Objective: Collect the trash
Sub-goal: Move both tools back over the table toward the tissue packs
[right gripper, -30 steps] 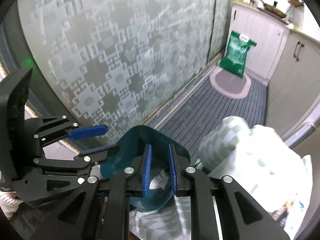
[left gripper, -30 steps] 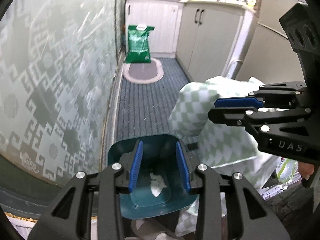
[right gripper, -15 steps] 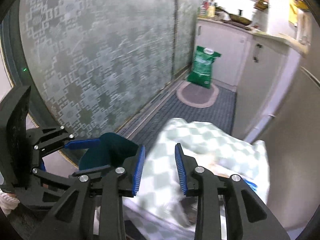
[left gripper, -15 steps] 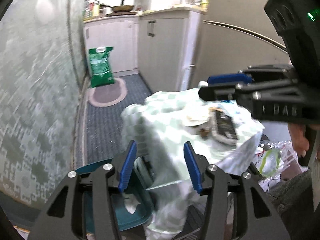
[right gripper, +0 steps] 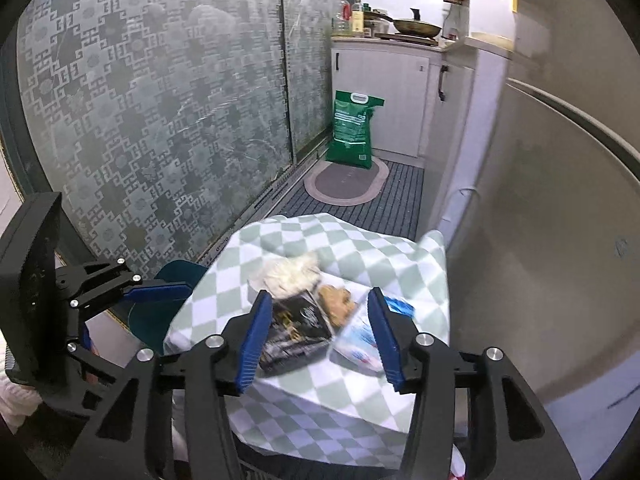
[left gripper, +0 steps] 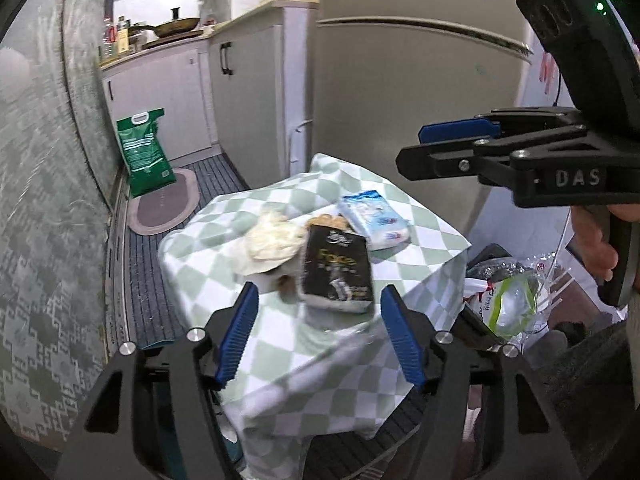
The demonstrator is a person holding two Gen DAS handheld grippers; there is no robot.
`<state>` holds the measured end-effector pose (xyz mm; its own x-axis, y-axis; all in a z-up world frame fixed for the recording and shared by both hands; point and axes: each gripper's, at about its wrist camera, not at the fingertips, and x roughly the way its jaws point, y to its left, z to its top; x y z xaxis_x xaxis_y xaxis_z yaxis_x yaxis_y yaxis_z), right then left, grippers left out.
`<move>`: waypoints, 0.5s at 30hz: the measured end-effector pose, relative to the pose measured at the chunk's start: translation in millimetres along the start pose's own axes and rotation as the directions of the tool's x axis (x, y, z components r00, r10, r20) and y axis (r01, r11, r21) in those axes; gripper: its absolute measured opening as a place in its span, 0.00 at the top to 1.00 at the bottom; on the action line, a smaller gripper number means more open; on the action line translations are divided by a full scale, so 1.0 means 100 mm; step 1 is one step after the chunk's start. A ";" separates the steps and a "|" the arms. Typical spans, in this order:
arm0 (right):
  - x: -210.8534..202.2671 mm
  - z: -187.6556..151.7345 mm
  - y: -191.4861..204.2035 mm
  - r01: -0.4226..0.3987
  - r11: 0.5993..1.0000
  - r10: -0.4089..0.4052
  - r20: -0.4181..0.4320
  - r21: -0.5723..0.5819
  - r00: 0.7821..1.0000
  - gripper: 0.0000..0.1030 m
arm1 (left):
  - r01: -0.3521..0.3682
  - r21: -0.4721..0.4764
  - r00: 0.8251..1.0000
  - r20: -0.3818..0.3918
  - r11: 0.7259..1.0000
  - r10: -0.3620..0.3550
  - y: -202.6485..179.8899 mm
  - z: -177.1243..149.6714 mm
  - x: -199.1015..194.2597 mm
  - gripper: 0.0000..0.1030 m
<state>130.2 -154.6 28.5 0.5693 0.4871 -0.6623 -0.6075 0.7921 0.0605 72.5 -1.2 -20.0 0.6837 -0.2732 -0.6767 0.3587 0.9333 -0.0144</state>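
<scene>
Left wrist view: both grippers' jaws opening, empty, angled down over the littered table (left gripper: 424,220).

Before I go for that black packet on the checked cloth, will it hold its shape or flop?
The black packet looks flat and glossy, so probably light and a bit slippery between the fingers. It lies flat with square edges, so likely fairly stiff, though soft film could buckle. It rests against the crumpled tissue, which may shift.

Both views swung from teal bin (right gripper: 172,280) to trash-strewn checked table (left gripper: 280,368), both grippers' jaws opening, empty
</scene>
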 end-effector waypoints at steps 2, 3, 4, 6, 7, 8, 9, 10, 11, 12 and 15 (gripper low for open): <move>-0.04 -0.06 -0.06 -0.001 1.000 0.001 0.001 0.004 1.000 0.49 | 0.004 0.014 1.000 -0.014 1.000 -0.004 -0.06 -0.03 0.06 0.34; -0.06 -0.08 -0.09 0.001 1.000 -0.001 0.000 0.004 1.000 0.49 | 0.005 0.019 1.000 -0.021 1.000 -0.005 -0.07 -0.03 0.08 0.34; -0.07 -0.10 -0.12 0.003 1.000 -0.003 -0.001 0.006 1.000 0.49 | 0.006 0.024 1.000 -0.029 1.000 -0.005 -0.08 -0.04 0.12 0.34; -0.10 -0.14 -0.17 0.004 1.000 -0.004 -0.003 0.012 1.000 0.48 | 0.010 0.028 0.999 -0.039 1.000 -0.009 -0.09 -0.04 0.17 0.34; -0.10 -0.16 -0.20 0.005 1.000 -0.005 -0.006 0.017 1.000 0.47 | 0.020 0.028 0.999 -0.043 0.999 -0.018 -0.09 -0.03 0.20 0.34; -0.10 -0.18 -0.22 0.006 1.000 -0.006 -0.009 0.020 1.000 0.47 | 0.026 0.025 0.999 -0.046 0.999 -0.025 -0.08 -0.02 0.23 0.34; -0.11 -0.19 -0.23 0.006 1.000 -0.006 -0.010 0.022 1.000 0.47 | 0.026 0.022 0.999 -0.048 0.999 -0.025 -0.08 -0.01 0.24 0.34; -0.11 -0.21 -0.24 0.006 1.000 -0.006 -0.013 0.023 1.000 0.47 | 0.023 0.017 0.998 -0.052 1.000 -0.022 -0.07 0.00 0.26 0.34; -0.11 -0.21 -0.25 0.006 1.000 -0.005 -0.016 0.021 1.000 0.47 | 0.026 0.012 0.998 -0.054 1.000 -0.025 -0.06 -0.01 0.27 0.34; -0.10 -0.20 -0.25 0.006 1.000 -0.005 -0.016 0.021 1.000 0.47 | 0.029 0.010 0.998 -0.055 1.000 -0.028 -0.06 -0.01 0.27 0.34; -0.11 -0.21 -0.25 0.003 1.000 -0.003 -0.017 0.020 1.000 0.47 | 0.027 0.013 0.998 -0.059 1.000 -0.026 -0.05 0.00 0.30 0.34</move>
<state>127.1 -187.3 18.2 0.5616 0.4788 -0.6748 -0.5943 0.8009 0.0737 90.8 -14.3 -40.4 0.6355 -0.2829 -0.7184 0.3852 0.9226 -0.0225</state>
